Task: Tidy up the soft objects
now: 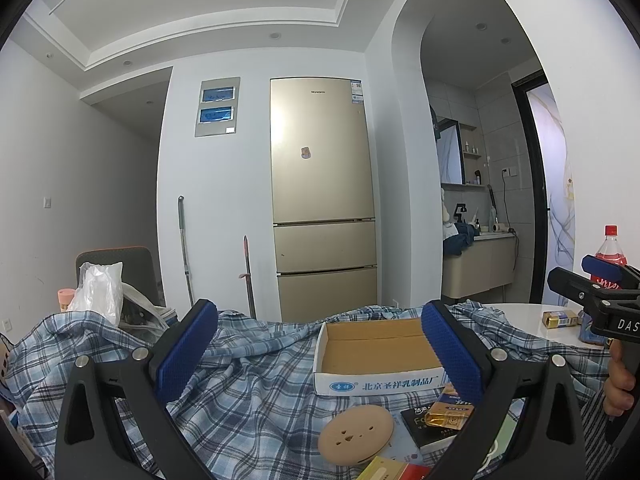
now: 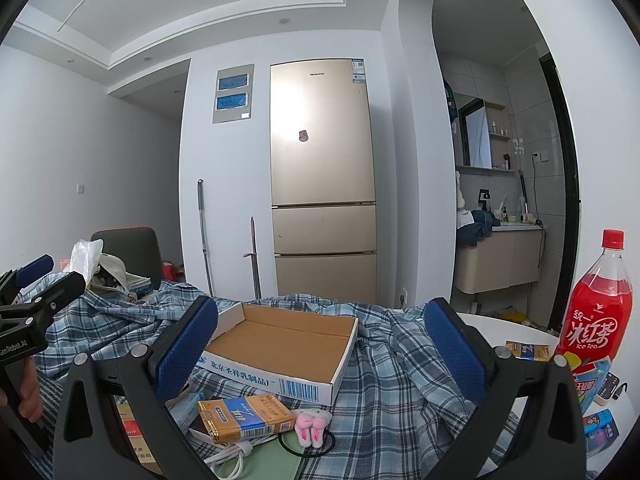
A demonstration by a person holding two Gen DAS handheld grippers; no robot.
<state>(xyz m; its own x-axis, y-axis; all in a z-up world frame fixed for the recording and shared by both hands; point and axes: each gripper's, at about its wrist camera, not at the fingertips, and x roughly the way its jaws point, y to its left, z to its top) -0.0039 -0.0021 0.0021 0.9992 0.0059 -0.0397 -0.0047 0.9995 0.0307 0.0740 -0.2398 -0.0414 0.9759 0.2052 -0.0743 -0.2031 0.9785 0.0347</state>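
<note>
left tool: my left tool point(image 1: 320, 356) is spread wide with nothing between the blue pads, hanging just above the desk.

right tool: my right tool point(image 2: 322, 354) is the same deal, spread wide and empty. Each one also shows at the edge of the other's view.

soft stuff: the plaid shirt point(image 1: 248, 384) is rumpled all over the desk, under and ahead of both tools. The little pink plush slippers point(image 2: 312, 426) sit low and near, just under the right tool's gap and touching the blue-and-gold pack point(image 2: 248, 416) on their left.

box: the open cardboard box point(image 2: 280, 350) is empty and sits on the shirt straight ahead of the right tool, ahead-right of the left one. Its long side runs across my view.

key relation: the slippers lie between the right tool and the box, so the right hand looks nearer. I can't spot them from the left wrist camera at all. They look stood on end, side by side.

next move, my guess: dip the right tool down onto the slippers, pinch both, then carry them forward over the near box wall.

watch out: the white cable point(image 2: 236, 454) and the black ring point(image 2: 326, 446) are right beside the slippers, so a sloppy pinch could snag them.

other clutter: tan disc point(image 1: 356, 432) near the left tool, ice tea bottle point(image 2: 600, 312) off to the right.
</note>
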